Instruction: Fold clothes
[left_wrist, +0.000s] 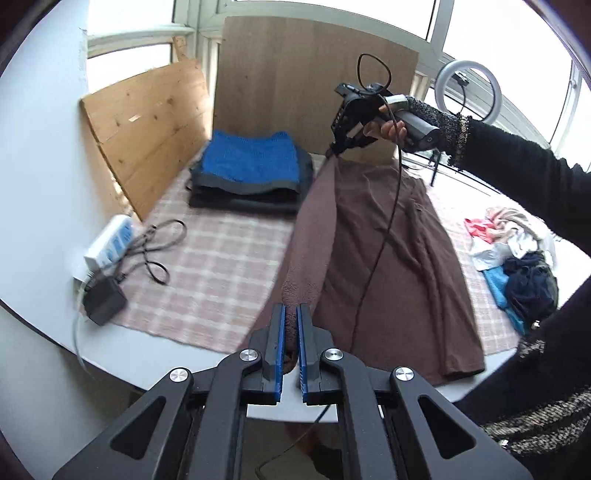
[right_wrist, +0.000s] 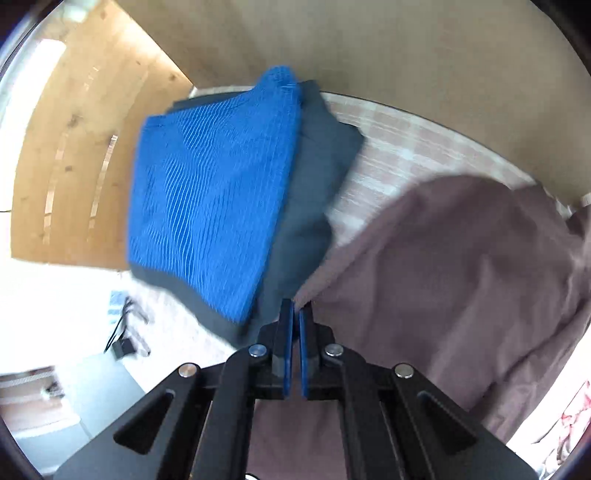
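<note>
The left tongs (left_wrist: 291, 317) fill the bottom centre of the left wrist view, their blue pads narrow and pinched on one edge of the brown garment (left_wrist: 391, 251). The right tongs (left_wrist: 334, 149) appear at upper centre of that view, held by a hand (left_wrist: 393, 129) in a black sleeve, gripping the garment's far end. The cloth is stretched between them, its left edge lifted and the rest draped on the counter (left_wrist: 110, 365) at centre right, the near hem reaching the front edge. A thin black cable (left_wrist: 384, 236) hangs across it.

In the right wrist view the right tongs (right_wrist: 295, 317) are nearly closed at bottom centre, with the garment (right_wrist: 443, 273) running from their tips into the right half of the frame.

A folded stack (left_wrist: 251, 170), blue knit on top, sits on the checked cloth (left_wrist: 207, 266) at upper centre. A power strip (left_wrist: 110, 240) lies at left; a heap of clothes (left_wrist: 517, 254) at far right.
</note>
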